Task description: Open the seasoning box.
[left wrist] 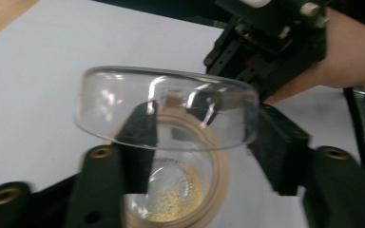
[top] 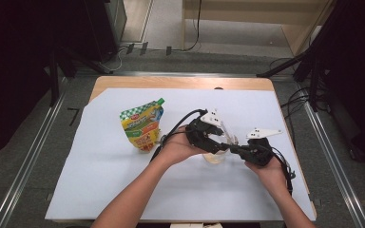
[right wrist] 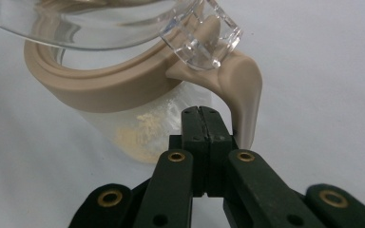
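A clear jar (top: 214, 156) with a beige rim (right wrist: 100, 85) and a beige handle (right wrist: 244, 90) stands on the white sheet, with some yellowish powder (left wrist: 176, 199) in the bottom. Its clear domed lid (left wrist: 123, 95) is tilted up off the rim. My left gripper (left wrist: 209, 137) reaches over the jar from the left (top: 220, 144), its pads against the lid's sides, so it is shut on the lid. My right gripper (right wrist: 202, 111) comes in from the right (top: 233, 148). Its jaws are pressed together with nothing between them, their tips right beside the handle's lower end.
A green and yellow pouch (top: 142, 126) stands upright to the left of the jar. The white sheet (top: 100, 180) covers most of the wooden table (top: 180, 82). Both forearms come in from the front edge. Cables trail on the floor behind.
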Demonstrator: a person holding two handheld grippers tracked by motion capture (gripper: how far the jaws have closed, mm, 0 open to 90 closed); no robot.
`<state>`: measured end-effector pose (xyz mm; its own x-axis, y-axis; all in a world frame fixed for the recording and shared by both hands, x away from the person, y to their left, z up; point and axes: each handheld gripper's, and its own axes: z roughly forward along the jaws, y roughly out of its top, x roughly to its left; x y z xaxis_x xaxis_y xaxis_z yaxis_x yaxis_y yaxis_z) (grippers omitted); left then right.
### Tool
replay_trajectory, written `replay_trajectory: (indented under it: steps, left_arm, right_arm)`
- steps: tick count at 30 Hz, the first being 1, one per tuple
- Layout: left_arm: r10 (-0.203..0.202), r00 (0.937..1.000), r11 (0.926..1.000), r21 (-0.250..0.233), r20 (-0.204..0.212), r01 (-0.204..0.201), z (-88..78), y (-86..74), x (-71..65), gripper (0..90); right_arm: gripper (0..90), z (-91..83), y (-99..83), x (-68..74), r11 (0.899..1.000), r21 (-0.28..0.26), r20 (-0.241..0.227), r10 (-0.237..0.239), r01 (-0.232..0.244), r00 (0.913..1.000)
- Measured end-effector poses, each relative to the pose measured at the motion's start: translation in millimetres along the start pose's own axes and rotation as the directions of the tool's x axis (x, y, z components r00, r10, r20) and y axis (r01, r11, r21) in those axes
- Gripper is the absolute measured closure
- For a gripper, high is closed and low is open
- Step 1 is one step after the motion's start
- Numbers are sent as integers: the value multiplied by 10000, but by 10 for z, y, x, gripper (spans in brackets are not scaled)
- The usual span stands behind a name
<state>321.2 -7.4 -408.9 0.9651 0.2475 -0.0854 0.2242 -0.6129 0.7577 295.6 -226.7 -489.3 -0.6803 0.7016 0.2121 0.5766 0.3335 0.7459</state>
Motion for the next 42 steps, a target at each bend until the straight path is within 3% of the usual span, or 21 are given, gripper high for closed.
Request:
replay_trajectory:
  steps: [4, 9, 13, 21, 28, 32, 39, 42]
  left_arm:
    - [-89, 9988, 10000, 31, 483, 87, -10, 63, -37, 722]
    - [-443, 9939, 9987, 289, 1006, 416, 25, 125, -41, 799]
    - [-619, 9933, 9977, 340, 979, 588, 46, 166, -20, 825]
    - [-783, 9910, 9967, 313, 1084, 753, 108, 252, -4, 814]
    - [-968, 9905, 9943, 533, 976, 919, 185, 310, -2, 721]
    - [-1043, 9903, 9935, 547, 915, 996, 177, 314, -7, 650]
    - [-1306, 9866, 9908, 483, 978, 1263, 33, 245, 42, 607]
    - [-1472, 9819, 9886, 484, 1195, 1423, -45, 192, 45, 646]
  right_arm:
    - [900, -4, 1, -4, 10000, -38, -39, -19, 19, 10000]
    - [900, -7, 0, -5, 10000, -68, -118, 17, -18, 9999]
    - [900, 16, -4, 17, 10000, -46, -209, -9, 8, 9998]
    - [900, 23, -11, 17, 10000, -35, -220, 25, -26, 9998]
    - [900, -9, -13, 18, 9999, -141, -268, 88, -92, 9996]
    - [900, -71, -27, -12, 9989, -296, -270, 352, -360, 9990]
    - [900, -182, -86, -44, 9973, -485, -216, 542, -552, 9983]
    - [873, -235, -109, -29, 9969, -462, -303, 630, -644, 9976]
